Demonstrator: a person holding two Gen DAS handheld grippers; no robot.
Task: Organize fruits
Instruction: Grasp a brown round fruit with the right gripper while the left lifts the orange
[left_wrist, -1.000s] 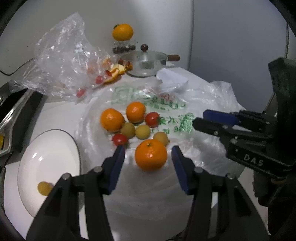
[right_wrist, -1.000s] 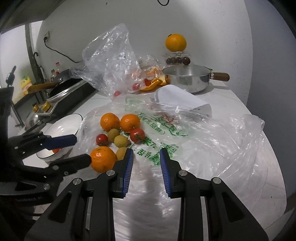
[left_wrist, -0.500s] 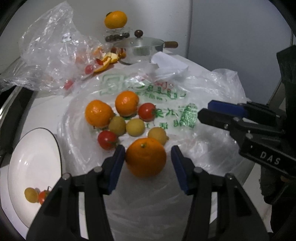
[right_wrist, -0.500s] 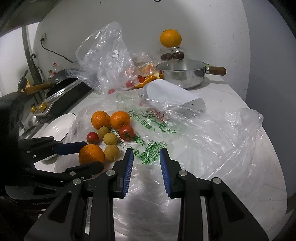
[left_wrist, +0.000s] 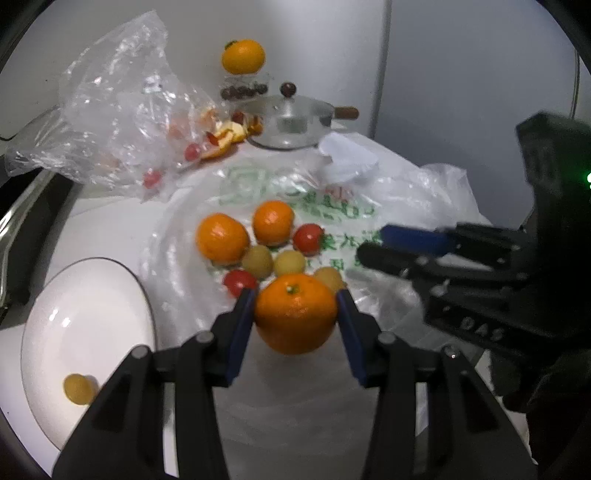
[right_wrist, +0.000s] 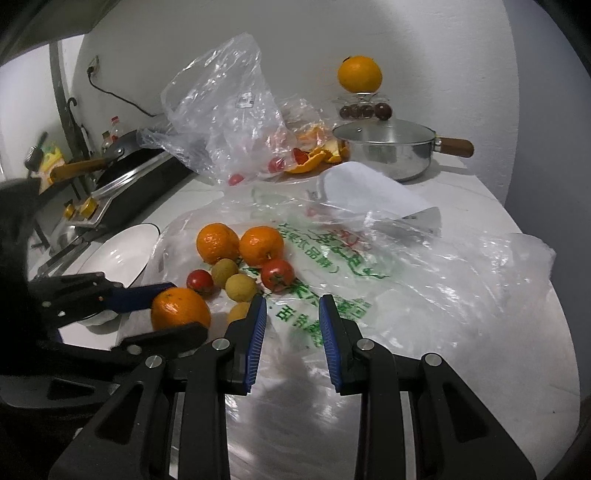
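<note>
At the near edge of the left wrist view, the left gripper has just been closing, and its blue pads now press both sides of a large orange, which sits on the printed plastic bag spread over the white surface. At about eight o'clock from that fruit lies a white plate holding one small yellow fruit. Just beyond the held orange, toward twelve o'clock, the loose pile lies on the bag: two red tomatoes, three small yellow-green fruits and two more oranges touching or nearly touching each other. At three o'clock the right gripper hovers over the bag with nothing between its fingers, its jaws drawn nearly together with a narrow gap. Farther back, at eleven o'clock, a crumpled clear bag holds peel and small red fruits. At twelve o'clock stand a lidded steel pan and, behind it, another orange on a glass stand.
</note>
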